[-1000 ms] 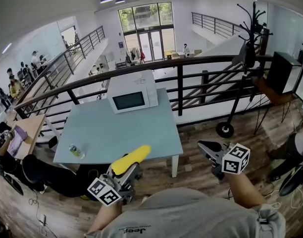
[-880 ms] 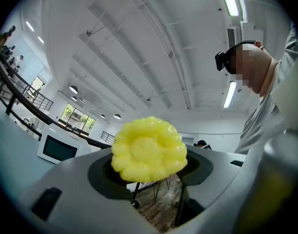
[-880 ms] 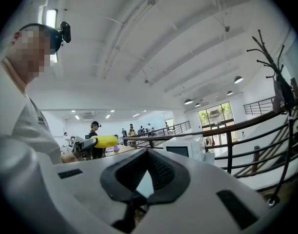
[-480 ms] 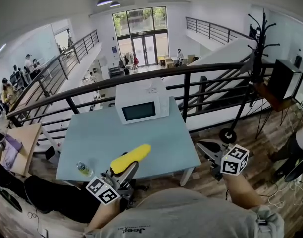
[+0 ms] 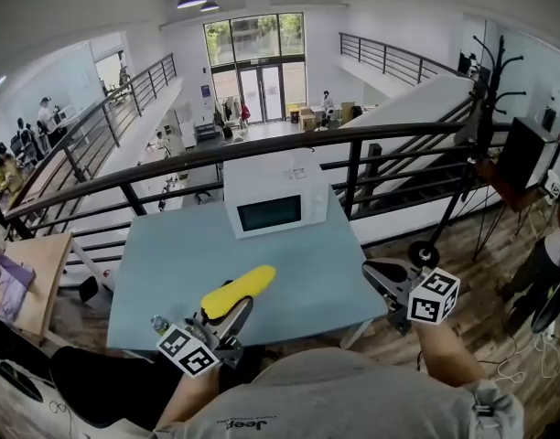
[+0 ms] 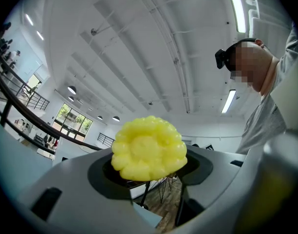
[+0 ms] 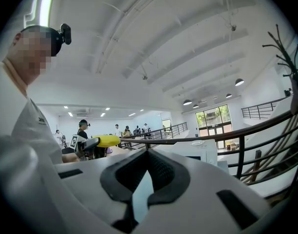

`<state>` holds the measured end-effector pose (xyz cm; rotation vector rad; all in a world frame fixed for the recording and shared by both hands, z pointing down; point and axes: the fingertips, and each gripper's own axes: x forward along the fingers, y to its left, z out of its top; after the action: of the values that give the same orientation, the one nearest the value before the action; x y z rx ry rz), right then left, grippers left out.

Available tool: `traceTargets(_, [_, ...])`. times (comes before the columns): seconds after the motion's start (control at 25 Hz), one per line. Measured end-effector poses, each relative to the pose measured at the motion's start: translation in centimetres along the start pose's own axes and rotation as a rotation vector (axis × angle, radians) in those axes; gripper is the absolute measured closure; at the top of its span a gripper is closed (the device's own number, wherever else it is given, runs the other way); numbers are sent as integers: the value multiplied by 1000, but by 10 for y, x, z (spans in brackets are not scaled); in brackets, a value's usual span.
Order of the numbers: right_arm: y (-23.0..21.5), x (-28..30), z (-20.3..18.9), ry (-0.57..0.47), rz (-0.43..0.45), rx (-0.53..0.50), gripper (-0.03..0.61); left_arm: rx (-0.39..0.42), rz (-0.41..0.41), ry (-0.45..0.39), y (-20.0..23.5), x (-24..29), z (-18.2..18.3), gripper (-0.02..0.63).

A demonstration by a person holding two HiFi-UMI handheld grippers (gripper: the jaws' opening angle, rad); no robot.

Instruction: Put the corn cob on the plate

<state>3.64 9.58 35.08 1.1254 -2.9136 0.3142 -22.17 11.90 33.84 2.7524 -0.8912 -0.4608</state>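
Yellow, knobbly corn cob (image 5: 239, 291) is clamped by the left gripper (image 5: 232, 311), lower left. The right gripper (image 5: 379, 274) is held with its ribbed black jaws closed, empty.

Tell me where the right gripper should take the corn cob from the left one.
Take the free front half of the corn cob, past the left gripper holding its rear. Come from the right, jaws across its length: it is long and round. The right gripper is shut; open it first.
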Motion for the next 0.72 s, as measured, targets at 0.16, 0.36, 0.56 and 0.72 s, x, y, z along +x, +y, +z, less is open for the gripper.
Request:
traceTargets(0.16, [8, 19, 5, 4, -13, -2, 561, -3, -5, -4, 19, -10, 14, 348])
traceTargets(0.36, [6, 34, 8, 4, -24, 4, 561, -10, -11, 0, 36, -8, 20, 348])
traceTargets(0.56, [8, 53, 6, 12, -25, 11, 561, -20, -16, 4, 52, -13, 22, 348])
traceTargets(0.72, [7, 66, 3, 22, -13, 11, 561, -28, -4, 3, 64, -17, 21, 348])
